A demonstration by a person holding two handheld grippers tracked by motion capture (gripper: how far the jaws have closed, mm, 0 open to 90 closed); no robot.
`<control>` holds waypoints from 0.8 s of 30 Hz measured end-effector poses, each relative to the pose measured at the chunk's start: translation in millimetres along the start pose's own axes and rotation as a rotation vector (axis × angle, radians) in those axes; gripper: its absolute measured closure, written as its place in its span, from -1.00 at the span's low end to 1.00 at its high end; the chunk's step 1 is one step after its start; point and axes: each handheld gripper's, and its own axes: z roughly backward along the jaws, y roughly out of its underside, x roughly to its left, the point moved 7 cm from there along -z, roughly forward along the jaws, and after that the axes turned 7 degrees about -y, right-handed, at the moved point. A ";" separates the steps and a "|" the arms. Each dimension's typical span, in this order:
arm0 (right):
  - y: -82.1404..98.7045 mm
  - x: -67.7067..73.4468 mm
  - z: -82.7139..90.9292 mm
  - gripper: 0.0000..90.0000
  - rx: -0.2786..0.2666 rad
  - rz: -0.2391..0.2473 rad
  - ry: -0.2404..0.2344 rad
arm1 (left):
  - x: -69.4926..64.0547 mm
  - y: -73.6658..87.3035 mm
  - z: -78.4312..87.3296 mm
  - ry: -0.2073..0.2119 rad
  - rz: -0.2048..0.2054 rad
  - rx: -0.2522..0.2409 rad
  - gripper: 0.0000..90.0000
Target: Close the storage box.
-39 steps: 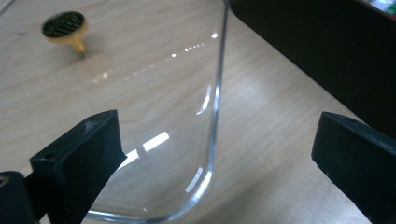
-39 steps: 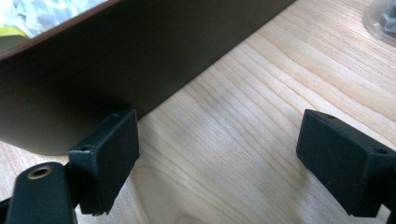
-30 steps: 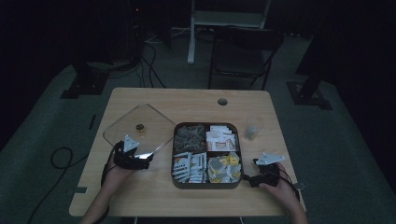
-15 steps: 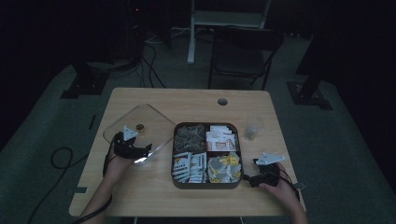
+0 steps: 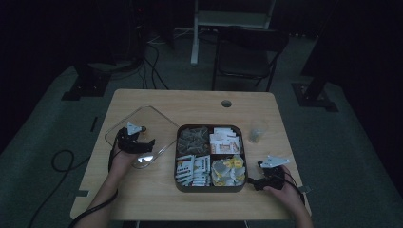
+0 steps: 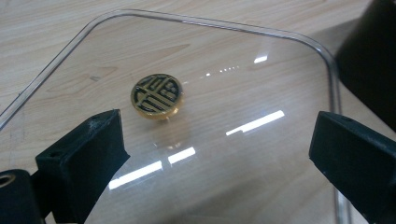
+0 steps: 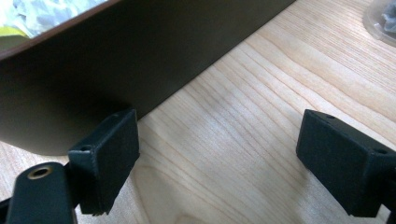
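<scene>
1. Hovering over the clear lid [image 5: 142,135], the left gripper [image 5: 135,142] is held with its jaws spread wide and nothing between them
2. In the left gripper view the lid [image 6: 280,154] is seen lying flat on the wooden worktop [image 6: 56,32], with its round gold knob [image 6: 156,94] just ahead of the left-hand jaw and apart from it
3. The lid is placed on the left part of the worktop [image 5: 285,118], just beside the dark square tray [image 5: 209,187], whose four compartments are filled with small packets
4. The right gripper [image 5: 266,178] is held low at the tray's near right corner, its jaws wide apart and empty
5. In the right gripper view the tray's dark outer wall [image 7: 140,60] is seen close beside one jaw; whether the two touch cannot be told, and bare wood [image 7: 233,140] lies between the jaws
6. A small clear cup [image 5: 256,133] is stood on the worktop to the right of the tray, near it but apart
</scene>
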 end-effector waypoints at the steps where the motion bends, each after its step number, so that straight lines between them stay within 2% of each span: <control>1: 0.0 0.0 0.0 -0.71 0.000 0.000 0.000 | 1.9 -0.1 -2.3 0.000 0.007 0.002 -0.88; 8: 0.0 0.0 0.0 -0.71 0.000 0.000 0.000 | 10.4 -3.4 -16.3 -0.002 0.038 0.021 -0.84; 10: 0.0 0.0 0.0 -0.71 0.000 0.000 0.000 | 12.1 -4.8 -19.3 -0.006 0.032 0.010 -0.63; 12: 0.0 0.0 0.0 -0.71 0.000 0.000 0.000 | 14.5 -4.9 -22.7 -0.003 0.039 0.018 -0.59; 13: 0.0 0.0 0.0 -0.71 0.000 0.000 0.000 | 16.1 -4.7 -24.3 -0.005 0.043 0.021 -0.47; 15: 0.0 0.0 0.0 -0.71 0.000 0.000 0.000 | 18.1 -4.2 -27.1 0.002 0.056 0.029 -0.35; 18: 0.0 0.0 0.0 -0.71 0.000 0.000 0.000 | 20.9 -4.2 -31.1 -0.004 0.052 0.033 -0.10; 21: 0.0 0.0 0.0 -0.71 0.000 0.000 0.000 | 21.1 -4.8 -36.0 -0.005 0.043 0.042 0.00; 24: 0.0 0.0 0.0 -0.71 0.000 0.000 0.000 | 20.4 -5.8 -40.9 -0.019 0.034 0.046 0.00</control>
